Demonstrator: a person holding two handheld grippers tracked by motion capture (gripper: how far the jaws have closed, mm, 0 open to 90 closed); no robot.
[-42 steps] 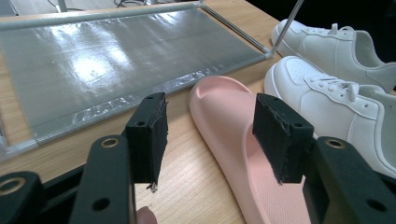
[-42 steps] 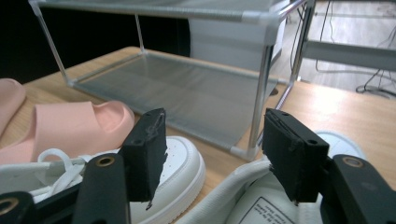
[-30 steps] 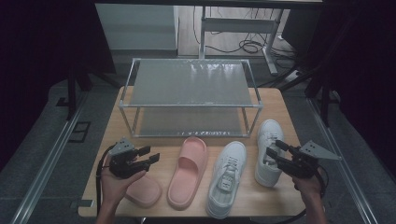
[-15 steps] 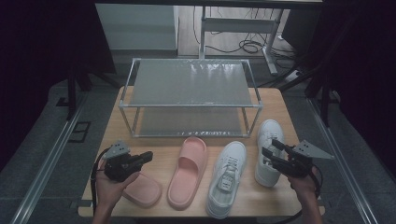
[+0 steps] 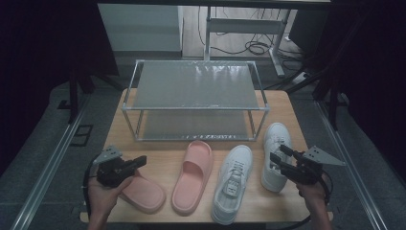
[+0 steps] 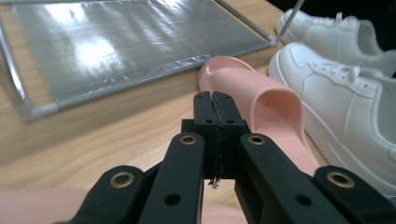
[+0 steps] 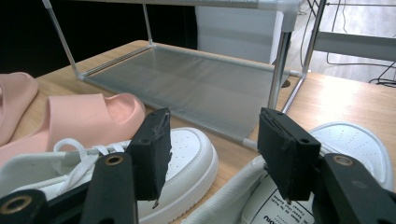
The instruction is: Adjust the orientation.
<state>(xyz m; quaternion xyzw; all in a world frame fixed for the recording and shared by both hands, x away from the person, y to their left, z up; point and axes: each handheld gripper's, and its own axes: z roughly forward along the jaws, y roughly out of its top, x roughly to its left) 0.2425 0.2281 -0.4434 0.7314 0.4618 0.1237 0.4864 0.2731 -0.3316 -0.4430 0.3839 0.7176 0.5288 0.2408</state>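
Note:
Two pink slides and two white sneakers lie in a row before a metal shoe rack [image 5: 194, 91]. My left gripper [image 5: 139, 162] hovers over the left slide [image 5: 146, 194]. Its jaws have just been closing and now meet with nothing between them, as the left gripper view [image 6: 217, 100] confirms. The second slide [image 5: 194, 175] lies just beyond its tips [image 6: 261, 102]. My right gripper [image 5: 277, 160] is open over the heel of the right sneaker [image 5: 276, 139], jaws wide apart [image 7: 212, 140] and holding nothing. The other sneaker [image 5: 232, 182] lies to its left [image 7: 187, 149].
The rack's lower shelf [image 7: 196, 79] sits low behind the shoes, with thin posts [image 7: 279, 65] at its corners. The wooden table [image 5: 287, 108] ends close behind the rack and just in front of the shoes. Dark floor and cables surround it.
The left gripper's jaws have gone from open to shut, and that hand has drifted left and toward the near edge. The right gripper has stayed put.

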